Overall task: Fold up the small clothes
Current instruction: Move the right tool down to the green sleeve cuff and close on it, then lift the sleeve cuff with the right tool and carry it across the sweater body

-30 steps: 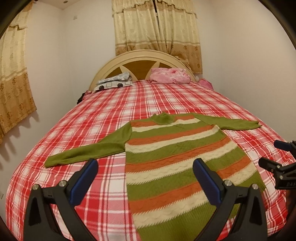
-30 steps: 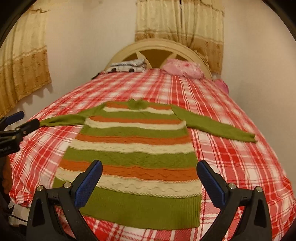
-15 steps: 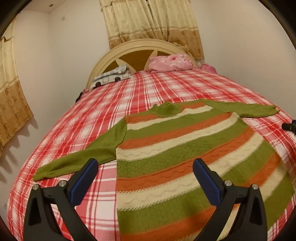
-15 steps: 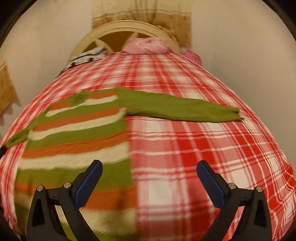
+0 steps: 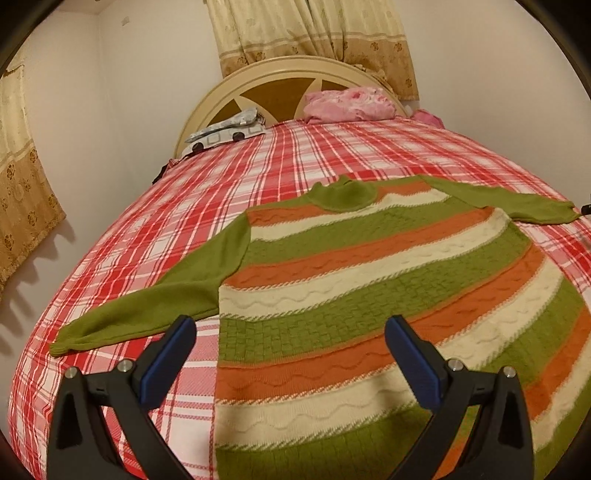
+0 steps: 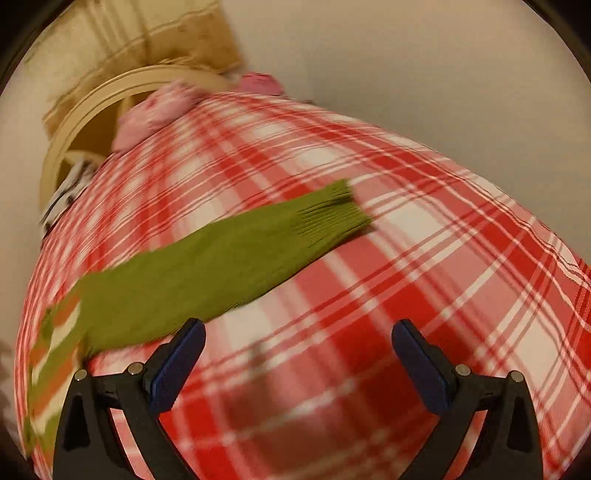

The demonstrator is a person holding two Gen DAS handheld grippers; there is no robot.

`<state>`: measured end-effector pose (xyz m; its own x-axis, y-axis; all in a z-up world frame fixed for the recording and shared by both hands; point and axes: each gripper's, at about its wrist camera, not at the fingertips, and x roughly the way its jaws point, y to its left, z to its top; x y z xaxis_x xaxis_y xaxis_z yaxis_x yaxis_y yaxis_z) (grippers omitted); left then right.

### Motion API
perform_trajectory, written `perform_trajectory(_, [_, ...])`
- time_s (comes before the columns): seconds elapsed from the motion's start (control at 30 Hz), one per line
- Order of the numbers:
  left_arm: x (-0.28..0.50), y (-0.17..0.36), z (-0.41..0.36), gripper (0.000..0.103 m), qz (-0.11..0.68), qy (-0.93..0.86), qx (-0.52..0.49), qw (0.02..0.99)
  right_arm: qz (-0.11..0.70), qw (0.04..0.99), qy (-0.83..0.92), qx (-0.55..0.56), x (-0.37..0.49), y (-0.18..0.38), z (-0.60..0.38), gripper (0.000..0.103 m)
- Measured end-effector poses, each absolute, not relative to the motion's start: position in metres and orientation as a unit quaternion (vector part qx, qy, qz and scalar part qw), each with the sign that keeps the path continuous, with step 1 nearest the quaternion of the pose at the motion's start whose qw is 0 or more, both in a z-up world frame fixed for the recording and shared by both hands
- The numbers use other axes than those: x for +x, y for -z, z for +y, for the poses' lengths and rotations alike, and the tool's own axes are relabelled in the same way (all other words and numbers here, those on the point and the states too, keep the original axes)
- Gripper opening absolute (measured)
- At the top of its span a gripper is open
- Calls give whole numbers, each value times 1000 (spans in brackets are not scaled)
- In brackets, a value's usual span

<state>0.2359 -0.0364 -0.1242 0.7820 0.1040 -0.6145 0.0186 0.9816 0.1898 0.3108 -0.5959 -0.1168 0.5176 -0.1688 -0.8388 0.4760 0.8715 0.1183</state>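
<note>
A curtain [image 5: 22, 206] hangs on the wall at the far left, and beside it the bed [image 5: 303, 158] fills the room under a red and white checked sheet. The left gripper [image 5: 288, 363] hovers low over the near part of the bed with its jaws spread wide and nothing between them. Just ahead of it the sweater [image 5: 369, 280], green, orange and cream in stripes, lies flat on the sheet, collar toward the headboard [image 5: 280, 79]. Its left sleeve [image 5: 147, 306] stretches out flat toward the bed's left edge, ending just beyond the gripper's left finger. By the headboard sit a folded grey and white cloth [image 5: 225, 131] and a pink bundle [image 5: 347, 103], with another curtain [image 5: 314, 33] behind. Further right, the sweater's right sleeve [image 6: 229, 266] runs out across the checks, its ribbed cuff [image 6: 332, 216] flat on the sheet. The right gripper [image 6: 299, 365] hangs over bare sheet just beside that sleeve, jaws wide apart and empty; this view is blurred.
</note>
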Motion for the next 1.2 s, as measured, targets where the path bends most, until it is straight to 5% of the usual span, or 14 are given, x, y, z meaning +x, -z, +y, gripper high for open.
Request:
perform_trajectory(0.07, [241,126,-34,103,333,-25,88,938,453,851,198,178,316,120,-612,85])
perform_trajectory(0.27, [247,132,-37,103,340,-25,92,936,444,848,202,209,338,128,-643,83])
perform_trajectory(0.47, [248,134,-41,103,343,-18,94,934,434,848,186,240,357,136,-652,70])
perform_trajectory(0.57, [248,135,-43,103,346,-15,96,933,436,853,178,224,370,139,-649,57])
perform_trajectory(0.63, [247,135,-44,103,348,-13,97,932,439,853,186,213,377,143,-649,28])
perform_trajectory(0.7, [247,135,-42,103,349,-14,95,932,436,852,188,220,381,145,-652,15])
perform_trajectory(1.2, [239,132,-27,103,349,-16,72,934,386,897,69,206,398,79,-565,9])
